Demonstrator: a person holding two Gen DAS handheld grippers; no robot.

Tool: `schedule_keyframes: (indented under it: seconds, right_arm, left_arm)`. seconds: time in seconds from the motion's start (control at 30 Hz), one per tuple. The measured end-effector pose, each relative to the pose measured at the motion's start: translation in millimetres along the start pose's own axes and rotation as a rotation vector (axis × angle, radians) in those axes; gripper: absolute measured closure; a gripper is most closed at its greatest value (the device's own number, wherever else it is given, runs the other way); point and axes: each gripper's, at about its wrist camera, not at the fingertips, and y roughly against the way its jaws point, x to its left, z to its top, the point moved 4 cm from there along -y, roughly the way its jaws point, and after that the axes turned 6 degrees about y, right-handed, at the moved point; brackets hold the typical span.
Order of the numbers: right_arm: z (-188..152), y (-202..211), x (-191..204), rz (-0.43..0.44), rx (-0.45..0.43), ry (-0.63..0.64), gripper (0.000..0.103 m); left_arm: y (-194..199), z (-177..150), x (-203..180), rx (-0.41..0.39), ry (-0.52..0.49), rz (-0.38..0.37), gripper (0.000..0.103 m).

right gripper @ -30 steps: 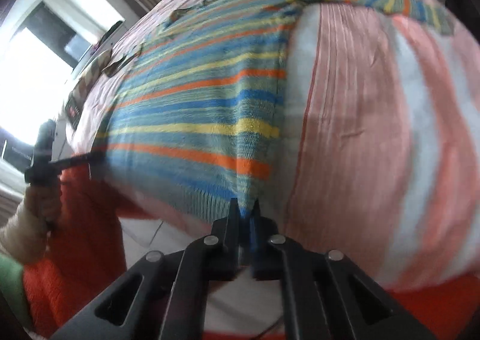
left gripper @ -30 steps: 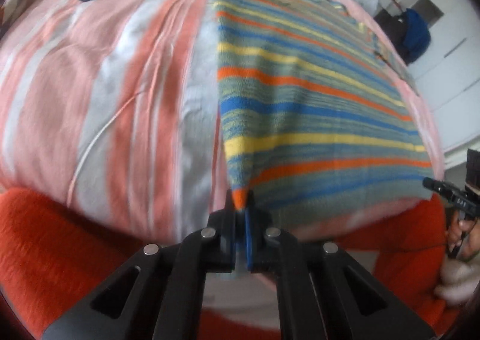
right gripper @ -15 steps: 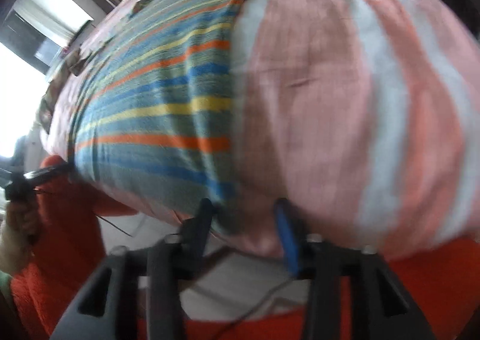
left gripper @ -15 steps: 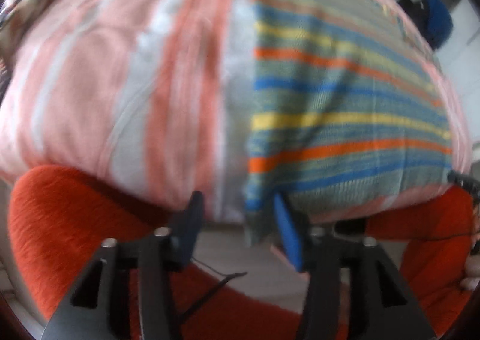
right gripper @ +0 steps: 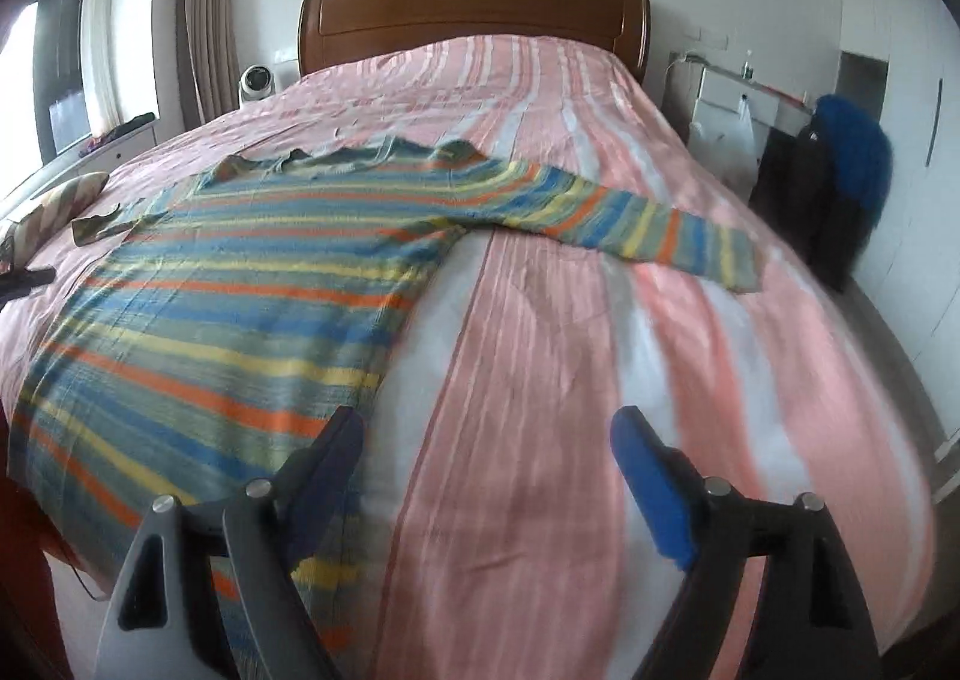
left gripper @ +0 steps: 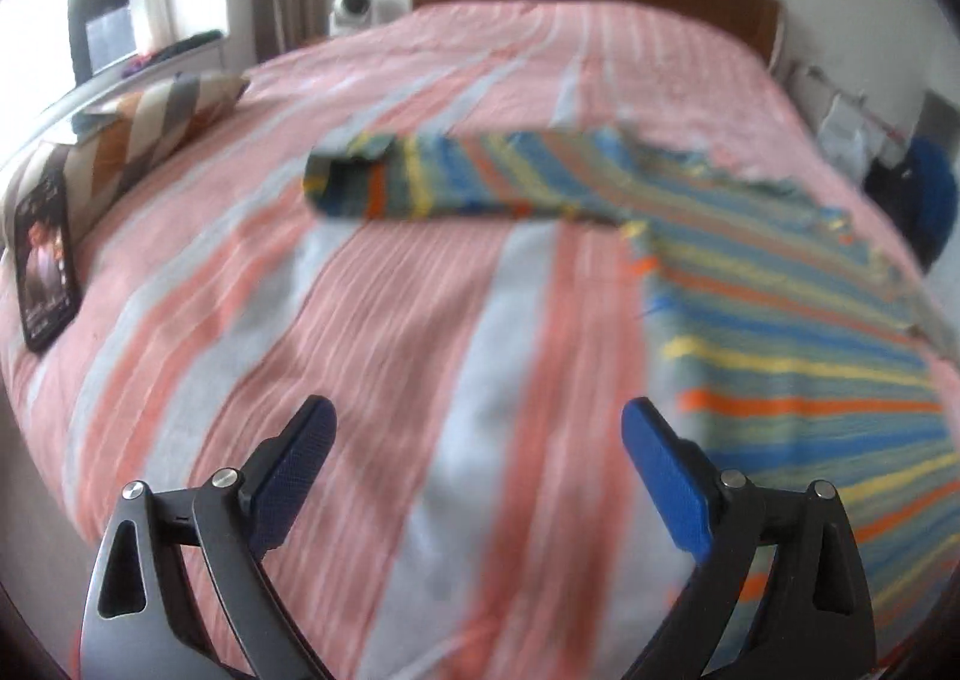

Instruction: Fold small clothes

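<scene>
A striped sweater (right gripper: pixel 228 284) in blue, yellow, orange and grey lies flat on the bed, body toward the foot, sleeves spread sideways. Its right sleeve (right gripper: pixel 648 227) reaches out to the right. In the left wrist view the body (left gripper: pixel 792 356) lies at the right and the left sleeve (left gripper: pixel 432 185) stretches left across the middle. My left gripper (left gripper: pixel 477 449) is open and empty above the bedspread, left of the sweater's hem. My right gripper (right gripper: pixel 486 455) is open and empty, its left finger over the hem's right corner.
The bed has a pink, orange and white striped cover (right gripper: pixel 570 356) and a wooden headboard (right gripper: pixel 474 14). A phone (left gripper: pixel 45 272) and a zigzag cushion (left gripper: pixel 144 122) lie at the left edge. A nightstand (right gripper: pixel 732 107) and a blue garment on a chair (right gripper: pixel 852 158) stand at the right.
Both grippers were shut on the sweater's hem corners a second ago. They have opened, let go of the hem and risen, now looking up the bed.
</scene>
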Motion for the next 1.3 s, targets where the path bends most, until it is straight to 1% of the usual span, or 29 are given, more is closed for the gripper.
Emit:
schedule_keyframes:
  seconds: [0.07, 0.1, 0.13, 0.17, 0.2, 0.27, 0.33, 0.4, 0.53, 1.13, 1.3]
  right_arm:
    - [-12, -6, -1, -0.008, 0.029, 0.005, 0.015]
    - [-19, -10, 0, -0.018, 0.043, 0.011, 0.012]
    - [-26, -12, 0, -0.026, 0.053, 0.017, 0.01]
    - [-33, -13, -2, -0.029, 0.061, 0.018, 0.01]
    - [-36, -15, -3, -0.025, 0.057, 0.01, 0.007]
    - [-42, -12, -14, -0.02, 0.062, -0.014, 0.001]
    - [-44, -16, -18, -0.004, 0.071, -0.05, 0.0]
    - [-47, -17, -19, 0.007, 0.065, -0.071, 0.0]
    - [-50, -18, -17, -0.009, 0.057, -0.059, 0.0]
    - [-53, -18, -16, -0.01, 0.051, -0.061, 0.0]
    - [-52, -18, -16, -0.013, 0.054, -0.058, 0.0]
  left_arm:
    - [-15, -10, 8, 0.036, 0.027, 0.017, 0.006]
    - [-12, -13, 8, 0.024, 0.032, 0.02, 0.006]
    - [-9, -13, 7, 0.015, 0.026, 0.031, 0.004]
    - [-7, -15, 4, 0.017, 0.012, 0.031, 0.002]
    - [-5, -18, 1, 0.021, -0.001, 0.029, 0.001]
    - [-6, -22, -4, 0.013, -0.028, 0.051, 0.001]
    - [-6, -22, -5, 0.011, -0.035, 0.068, 0.001]
    - [-6, -23, -5, 0.011, -0.026, 0.063, 0.0]
    - [-12, -20, -6, 0.012, -0.025, 0.061, 0.0]
    - [-13, -22, -6, 0.03, -0.02, 0.065, 0.0]
    - [-14, -23, -9, 0.027, -0.053, 0.084, 0.0]
